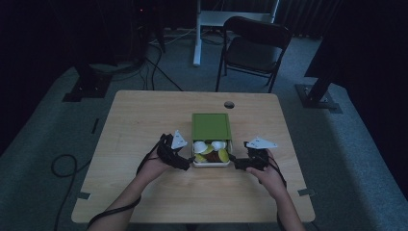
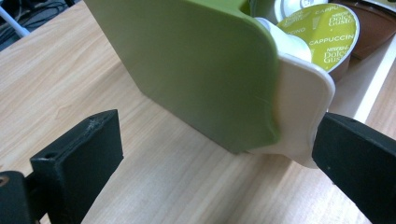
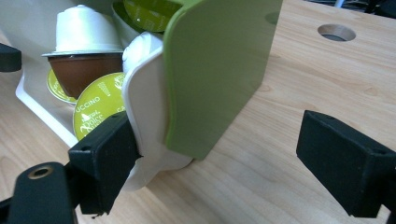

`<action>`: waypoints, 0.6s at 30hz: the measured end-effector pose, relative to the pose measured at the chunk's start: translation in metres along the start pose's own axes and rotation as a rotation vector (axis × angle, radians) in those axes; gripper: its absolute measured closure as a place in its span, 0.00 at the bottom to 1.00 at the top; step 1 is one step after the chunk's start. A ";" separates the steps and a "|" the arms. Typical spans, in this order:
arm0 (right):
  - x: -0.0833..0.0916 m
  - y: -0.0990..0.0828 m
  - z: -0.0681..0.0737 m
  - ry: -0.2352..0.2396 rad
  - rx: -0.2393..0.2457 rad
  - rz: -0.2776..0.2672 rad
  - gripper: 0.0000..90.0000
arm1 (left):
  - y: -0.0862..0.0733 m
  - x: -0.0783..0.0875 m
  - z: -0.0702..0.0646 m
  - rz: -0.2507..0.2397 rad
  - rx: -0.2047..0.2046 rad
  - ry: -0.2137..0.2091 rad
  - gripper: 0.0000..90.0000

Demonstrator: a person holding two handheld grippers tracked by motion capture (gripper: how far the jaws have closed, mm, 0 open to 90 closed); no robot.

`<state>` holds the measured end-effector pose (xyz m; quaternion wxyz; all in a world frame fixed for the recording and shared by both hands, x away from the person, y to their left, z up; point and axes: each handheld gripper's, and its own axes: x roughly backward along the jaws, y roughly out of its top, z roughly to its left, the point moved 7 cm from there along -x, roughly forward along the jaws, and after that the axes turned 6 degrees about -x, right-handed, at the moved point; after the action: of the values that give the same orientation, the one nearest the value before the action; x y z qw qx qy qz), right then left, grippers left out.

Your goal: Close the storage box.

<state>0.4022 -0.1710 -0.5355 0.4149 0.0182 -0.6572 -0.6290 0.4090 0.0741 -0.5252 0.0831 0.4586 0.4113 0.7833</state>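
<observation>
While both hands rest on the table (image 1: 144,115), the left gripper (image 1: 185,162) and the right gripper (image 1: 236,161) flank the near end of a box (image 1: 210,126) that sits near the table's middle. It is a green sleeve with a white drawer (image 1: 211,163) pulled partly out toward the person and filled with coffee capsules (image 1: 211,150).

From the left gripper view, the jaws stand wide apart and grip nothing: one jaw touches the rounded corner of the drawer (image 2: 303,107), while the other hangs clear over bare wood, well off the sleeve's green wall (image 2: 196,70). A capsule (image 2: 324,35) with a green lid lies just behind that corner.

From the right gripper view, the jaws are likewise spread and hold nothing: one presses against the opposite drawer (image 3: 144,107) corner, beside the green wall (image 3: 215,65), and the other stands apart over the table. Capsules (image 3: 86,51) show inside the drawer.
</observation>
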 end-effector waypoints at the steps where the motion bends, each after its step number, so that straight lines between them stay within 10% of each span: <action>1: -0.001 0.001 -0.001 -0.002 -0.001 0.000 0.14 | 0.000 0.000 0.001 -0.002 0.002 0.004 0.02; 18: -0.013 0.011 -0.008 -0.017 -0.012 0.008 0.14 | 0.006 -0.003 0.013 0.015 0.006 0.031 0.02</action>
<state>0.4212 -0.1681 -0.5342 0.4117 0.0077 -0.6572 -0.6313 0.4224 0.0755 -0.5199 0.0696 0.4496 0.4117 0.7896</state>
